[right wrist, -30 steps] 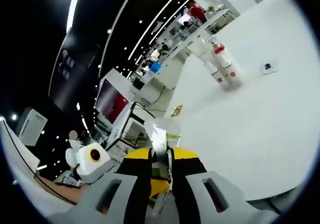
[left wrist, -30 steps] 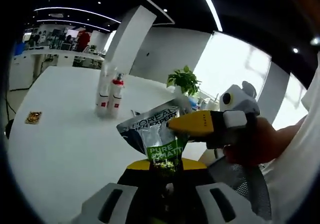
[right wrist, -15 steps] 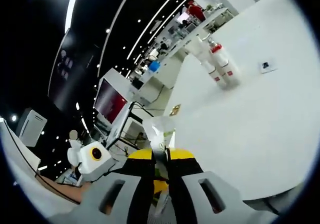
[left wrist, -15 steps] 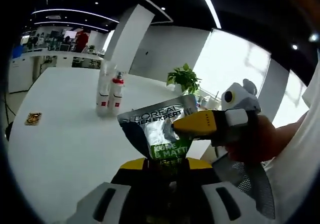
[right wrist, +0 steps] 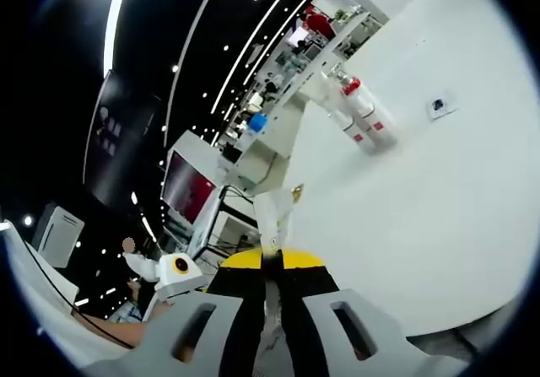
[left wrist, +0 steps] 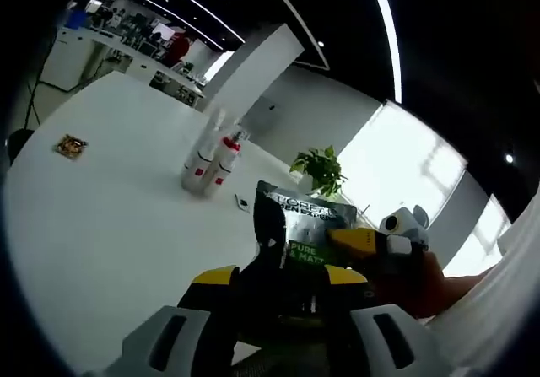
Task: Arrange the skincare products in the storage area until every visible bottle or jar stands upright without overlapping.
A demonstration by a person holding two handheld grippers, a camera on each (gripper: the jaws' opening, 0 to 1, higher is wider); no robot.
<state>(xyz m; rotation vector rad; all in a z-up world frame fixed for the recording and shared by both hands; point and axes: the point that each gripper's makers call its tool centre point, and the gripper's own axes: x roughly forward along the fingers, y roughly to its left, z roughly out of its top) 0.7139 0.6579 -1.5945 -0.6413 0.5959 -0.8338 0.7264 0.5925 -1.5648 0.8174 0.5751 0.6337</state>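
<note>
In the left gripper view, the left gripper (left wrist: 283,280) has its jaws closed on the lower edge of a grey sachet (left wrist: 305,225) with green print, which stands up out of the jaws, above the white table (left wrist: 101,225). The right gripper (left wrist: 359,240), with a yellow fingertip, comes in from the right and touches the sachet at its right side, near the middle. A hand (left wrist: 422,280) holds this gripper.

In the right gripper view, the right gripper (right wrist: 272,263) is closed tight on the sachet (right wrist: 272,217), which is seen edge-on here as a thin pale strip rising from between the jaws. The left gripper's body (right wrist: 173,271) shows low at the left.

Two white bottles with red caps (left wrist: 211,162) stand upright, side by side and touching or nearly so, well apart from both grippers, further on the table. A small dark packet (left wrist: 70,146) lies flat near the table edge. A green plant (left wrist: 319,168) stands behind the sachet.
</note>
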